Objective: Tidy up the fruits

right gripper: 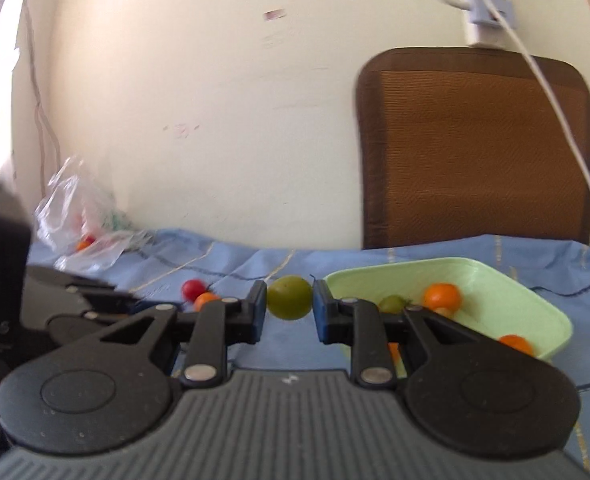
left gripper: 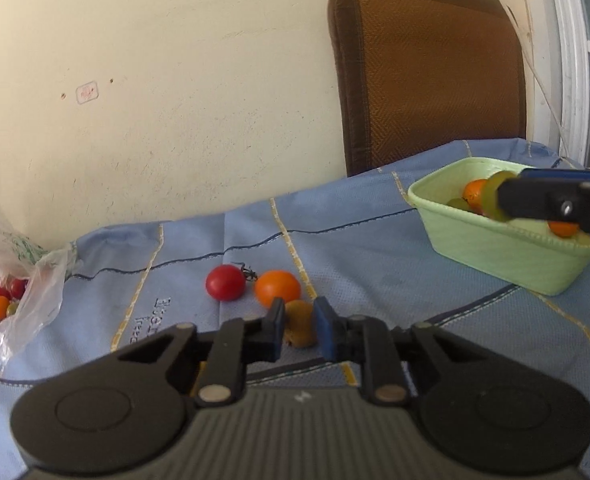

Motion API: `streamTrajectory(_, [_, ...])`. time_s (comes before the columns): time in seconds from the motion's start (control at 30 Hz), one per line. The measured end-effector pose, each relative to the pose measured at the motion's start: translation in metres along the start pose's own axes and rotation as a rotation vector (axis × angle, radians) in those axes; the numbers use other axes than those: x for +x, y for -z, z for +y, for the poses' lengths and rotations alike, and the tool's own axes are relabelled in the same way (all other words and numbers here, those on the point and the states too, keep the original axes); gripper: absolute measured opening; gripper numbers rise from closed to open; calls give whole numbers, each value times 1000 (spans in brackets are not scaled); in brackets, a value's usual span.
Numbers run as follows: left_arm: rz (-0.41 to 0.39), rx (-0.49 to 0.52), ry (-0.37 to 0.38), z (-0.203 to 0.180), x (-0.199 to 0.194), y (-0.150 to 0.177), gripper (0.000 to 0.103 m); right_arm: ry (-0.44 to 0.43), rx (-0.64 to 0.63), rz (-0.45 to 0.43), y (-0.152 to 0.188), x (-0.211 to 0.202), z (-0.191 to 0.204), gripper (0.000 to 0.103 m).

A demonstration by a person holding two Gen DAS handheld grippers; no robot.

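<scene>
Blue cloth [left gripper: 375, 248] covers the table. Left gripper [left gripper: 299, 326] squeezes a yellow-green tomato [left gripper: 299, 328] lying on it. Right gripper [right gripper: 289, 304] pinches a round green tomato [right gripper: 289, 298] beside the green tub [right gripper: 535, 300].

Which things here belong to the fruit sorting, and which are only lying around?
Belong to the job:
- left tool, shut on a brownish-green tomato
- right tool, shut on a green tomato
- red tomato and orange tomato on the cloth
- green tray with fruit
- plastic bag with fruit

Lying about:
- brown chair
- white cables
</scene>
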State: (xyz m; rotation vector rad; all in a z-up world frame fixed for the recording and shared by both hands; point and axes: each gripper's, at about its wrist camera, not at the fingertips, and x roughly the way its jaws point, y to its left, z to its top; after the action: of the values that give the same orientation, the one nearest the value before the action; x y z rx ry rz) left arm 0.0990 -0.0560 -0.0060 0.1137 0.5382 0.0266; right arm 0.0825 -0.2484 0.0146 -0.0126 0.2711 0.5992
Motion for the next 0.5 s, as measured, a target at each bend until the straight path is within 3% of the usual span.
streamTrajectory(0.03, [-8, -17, 4, 3, -1, 0, 39, 10, 25, -3, -1, -1, -7, 27])
streamTrajectory(0.1, [-8, -32, 2, 7, 0, -1, 48, 26, 68, -5, -2, -1, -17, 27])
streamTrajectory(0.27, [29, 34, -6, -5, 6, -3, 54, 40, 115, 0, 0, -2, -24, 27])
streamTrajectory(0.3, [38, 49, -6, -7, 9, -4, 53, 41, 113, -3, 0, -3, -23, 27])
streamTrajectory(0.37, [55, 74, -2, -12, 11, -3, 38, 45, 109, -12, 0, -4, -22, 27])
streamTrajectory(0.4, [41, 87, -24, -13, 11, -3, 26, 48, 108, -18, -1, -5, -22, 27])
streamTrajectory(0.5, [23, 107, -7, -15, 8, -2, 24, 70, 111, -37, -2, -9, -26, 27])
